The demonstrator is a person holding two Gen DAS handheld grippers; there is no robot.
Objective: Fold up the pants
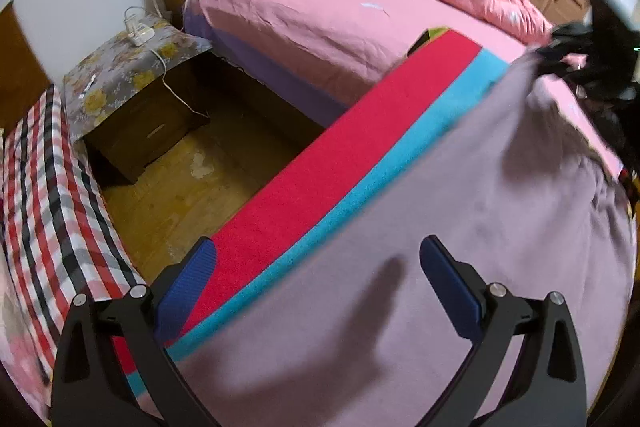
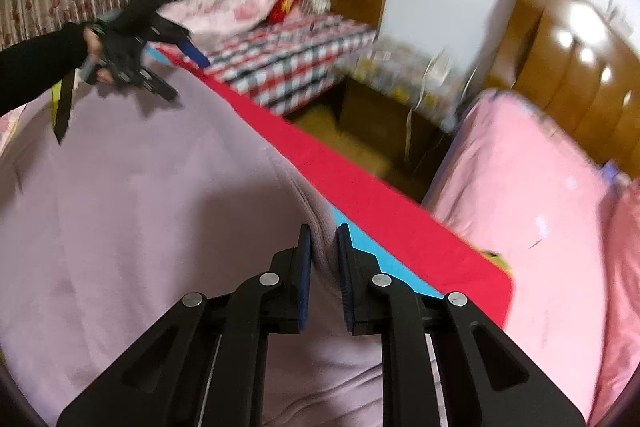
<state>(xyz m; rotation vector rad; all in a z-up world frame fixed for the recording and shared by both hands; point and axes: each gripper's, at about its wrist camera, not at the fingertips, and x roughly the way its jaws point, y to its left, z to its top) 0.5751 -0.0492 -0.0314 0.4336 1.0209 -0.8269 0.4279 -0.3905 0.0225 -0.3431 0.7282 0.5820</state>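
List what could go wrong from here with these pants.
1. The right gripper pinches only a thin ridge of the lilac pants; the fabric could slip out when pulled.
2. The left gripper is open above the pants and holds nothing, so a lift by the right alone may drag them crooked.
3. The pants lie near the edge of the red and blue mat and could slide floorward.
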